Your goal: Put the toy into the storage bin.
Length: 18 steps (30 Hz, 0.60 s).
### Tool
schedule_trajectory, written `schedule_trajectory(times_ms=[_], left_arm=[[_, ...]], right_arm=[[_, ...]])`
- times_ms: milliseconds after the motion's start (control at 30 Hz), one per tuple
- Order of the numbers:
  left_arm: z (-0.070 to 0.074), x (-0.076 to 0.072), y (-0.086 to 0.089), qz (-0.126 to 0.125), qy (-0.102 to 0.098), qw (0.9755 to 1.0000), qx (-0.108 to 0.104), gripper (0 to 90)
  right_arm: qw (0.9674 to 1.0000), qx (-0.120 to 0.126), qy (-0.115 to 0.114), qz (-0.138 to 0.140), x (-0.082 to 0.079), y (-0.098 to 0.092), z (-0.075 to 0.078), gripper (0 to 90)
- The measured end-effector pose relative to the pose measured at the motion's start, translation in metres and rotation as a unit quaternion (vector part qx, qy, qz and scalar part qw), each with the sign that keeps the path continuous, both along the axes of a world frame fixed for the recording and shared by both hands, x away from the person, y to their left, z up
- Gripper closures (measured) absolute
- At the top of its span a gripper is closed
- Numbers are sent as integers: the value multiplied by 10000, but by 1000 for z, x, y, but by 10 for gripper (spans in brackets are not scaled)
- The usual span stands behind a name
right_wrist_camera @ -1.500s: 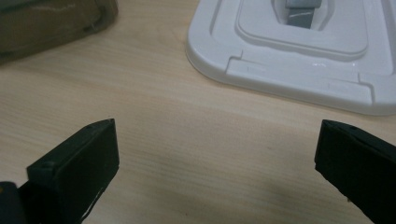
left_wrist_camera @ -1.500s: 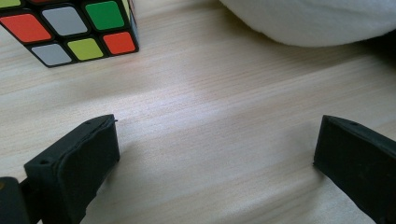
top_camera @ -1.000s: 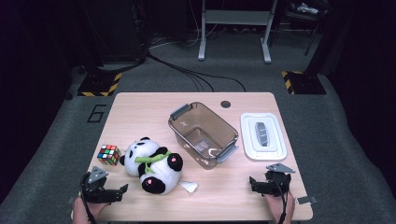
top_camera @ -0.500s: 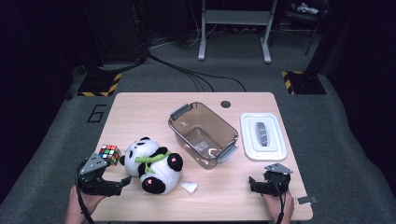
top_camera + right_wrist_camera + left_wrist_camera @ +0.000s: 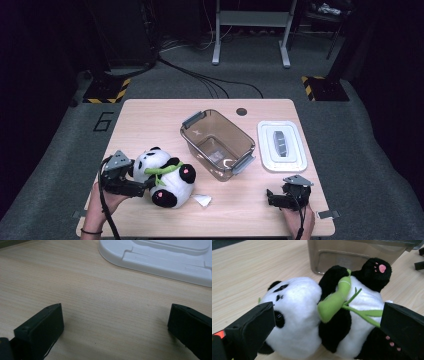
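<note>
Black-and-white plush panda with green bamboo (image 5: 165, 177) lay on side just left of clear brown plastic bin (image 5: 218, 145), long axis crosswise between spread jaws of left gripper (image 5: 134, 186). Right gripper (image 5: 278, 199) sat well apart, jaws wide, holding nothing.

The left tool (image 5: 145, 186) sat low at the near left, jaws spread wide, gripped by the left hand (image 5: 102, 202). The right tool (image 5: 272, 198) rested at the near right, jaws likewise parted, right hand (image 5: 299, 220) behind it.
</note>
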<state>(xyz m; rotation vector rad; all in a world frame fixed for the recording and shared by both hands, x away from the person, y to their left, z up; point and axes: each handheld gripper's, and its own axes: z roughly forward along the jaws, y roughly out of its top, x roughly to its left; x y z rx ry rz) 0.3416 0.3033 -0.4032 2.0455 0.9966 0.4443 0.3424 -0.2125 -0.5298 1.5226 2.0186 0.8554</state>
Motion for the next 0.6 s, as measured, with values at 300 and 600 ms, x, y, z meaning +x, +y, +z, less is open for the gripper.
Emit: schedule_trajectory(times_ms=[300,600], left_arm=[[-10,17,-23,-266,188,9992,237,25],[-22,25,-36,-436,315,9977,408,488]], right_arm=[[10000,-2,0,-3,0,0,0,0],[10000,-3,2,-9,0,0,0,0]])
